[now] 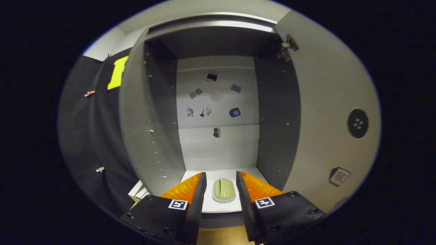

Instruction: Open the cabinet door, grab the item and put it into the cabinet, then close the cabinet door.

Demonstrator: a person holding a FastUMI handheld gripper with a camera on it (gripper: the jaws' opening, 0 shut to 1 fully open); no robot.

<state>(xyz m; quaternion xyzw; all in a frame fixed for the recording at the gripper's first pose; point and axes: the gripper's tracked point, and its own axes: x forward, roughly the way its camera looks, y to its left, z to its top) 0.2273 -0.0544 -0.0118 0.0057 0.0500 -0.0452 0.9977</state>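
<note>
The cabinet [218, 143] stands open in front of the tool [221, 178], its door [327, 112] swung out wide to the right with a hinge [287, 46] showing at the top corner and a dark round disc [357, 123] on its inner face. The tool's two fingers [199, 190] are spread apart and hold nothing; their tips reach just over the front edge of the cabinet floor [221, 175]. Between them, touching neither finger, lies the item, a small pale green bar in a light tray [223, 190], resting on the white floor close to the front lip. There is a gap on each side between the tray and the fingers, narrow but clear. Beyond the item the floor runs back free to the rear panel [218, 102], which carries several small dark marks and stickers. The dark side walls [277, 115] rise straight on either side, dotted with rows of shelf-pin holes, and leave an open shaft above the item up to the cabinet top. The left side panel [136, 119] of the cabinet juts forward beside the left finger, with the booth's black cloth wall [81, 129] beyond it. Below the front lip a strip of tan surface [221, 236] shows between the fingers.
</note>
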